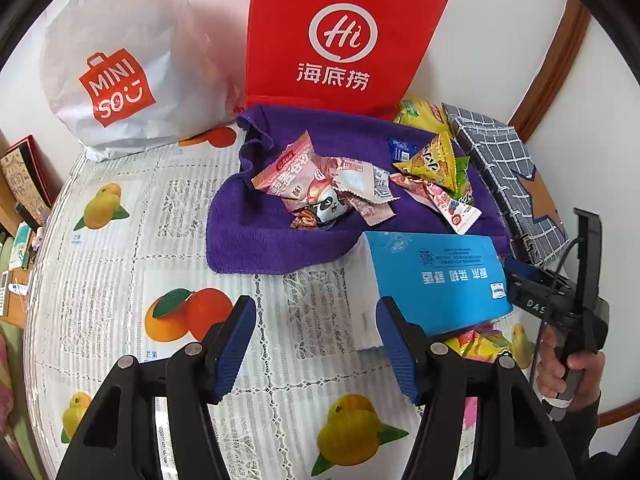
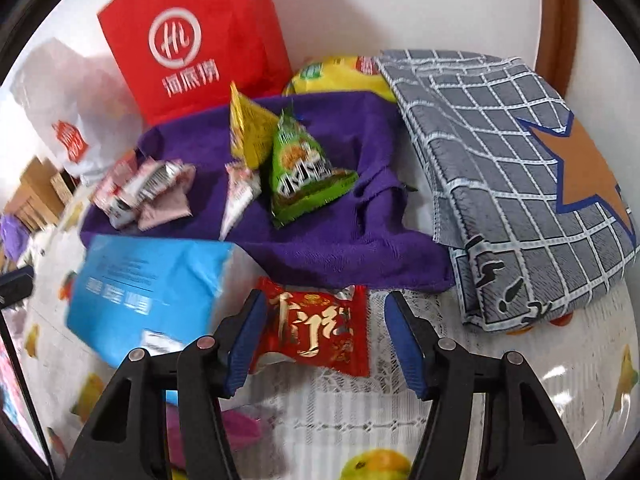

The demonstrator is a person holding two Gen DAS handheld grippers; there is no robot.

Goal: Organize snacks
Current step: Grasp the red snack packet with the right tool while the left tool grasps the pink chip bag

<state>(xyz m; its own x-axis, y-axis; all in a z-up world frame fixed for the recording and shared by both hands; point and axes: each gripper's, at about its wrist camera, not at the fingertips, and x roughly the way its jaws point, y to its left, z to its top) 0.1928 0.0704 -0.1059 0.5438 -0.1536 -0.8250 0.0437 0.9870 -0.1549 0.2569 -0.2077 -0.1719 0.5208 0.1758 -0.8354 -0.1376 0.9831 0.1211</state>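
A purple towel lies on the table with several snack packets on it: pink ones, a yellow triangle pack and a green one. The towel also shows in the right wrist view. A red snack packet lies on the tablecloth between the open fingers of my right gripper. My left gripper is open and empty above the tablecloth, left of a blue tissue pack. The right gripper's body and the hand holding it show in the left wrist view.
A red paper bag and a white Miniso bag stand at the back against the wall. A grey checked folded cloth lies at the right. A yellow chip bag sits behind the towel. The blue tissue pack lies left of the right gripper.
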